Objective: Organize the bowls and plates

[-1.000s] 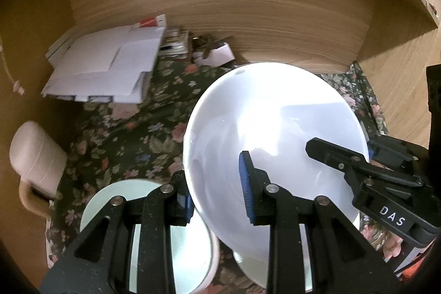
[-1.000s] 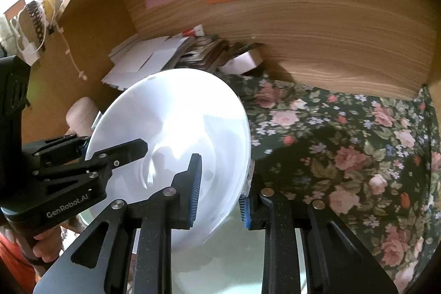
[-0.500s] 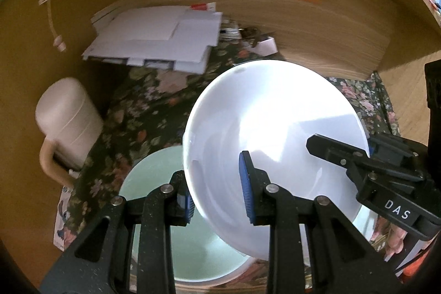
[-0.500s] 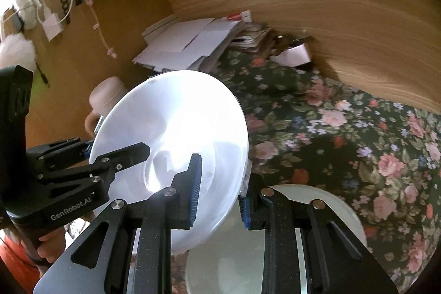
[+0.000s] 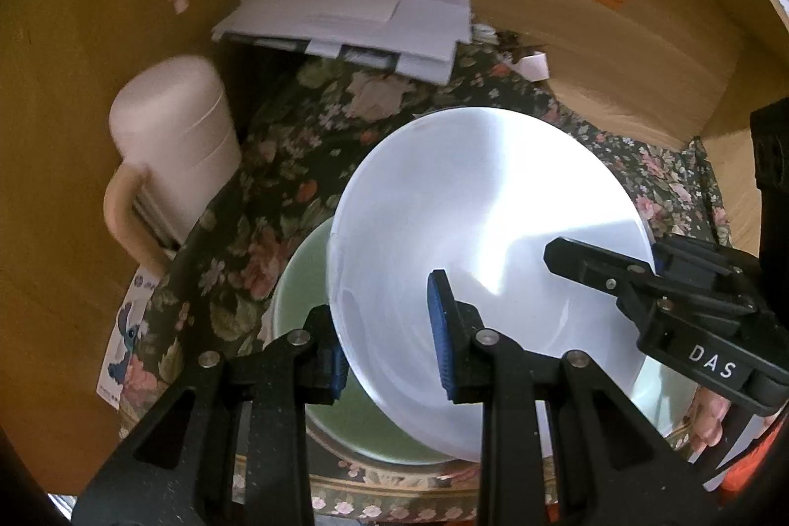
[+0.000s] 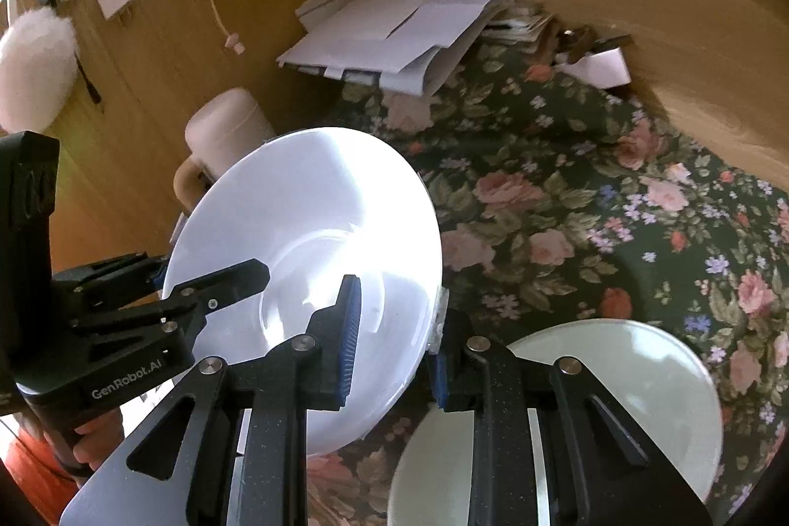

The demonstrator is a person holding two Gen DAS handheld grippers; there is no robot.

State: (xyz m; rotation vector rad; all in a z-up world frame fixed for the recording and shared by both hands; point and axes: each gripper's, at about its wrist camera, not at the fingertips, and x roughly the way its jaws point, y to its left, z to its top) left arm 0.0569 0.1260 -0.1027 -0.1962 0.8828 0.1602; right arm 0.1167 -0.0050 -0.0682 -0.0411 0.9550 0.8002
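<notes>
Both grippers clamp one white bowl [image 5: 488, 240]: left gripper [image 5: 389, 358] and right gripper [image 6: 392, 343] on opposite rims, bowl tilted above green plate [image 6: 636, 378] near desk's front edge. Stacking unfinished, release left.

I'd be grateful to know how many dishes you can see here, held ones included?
2: a white bowl gripped at opposite rims by both grippers, and a pale green plate on the floral cloth beneath it. Others may be hidden.
</notes>
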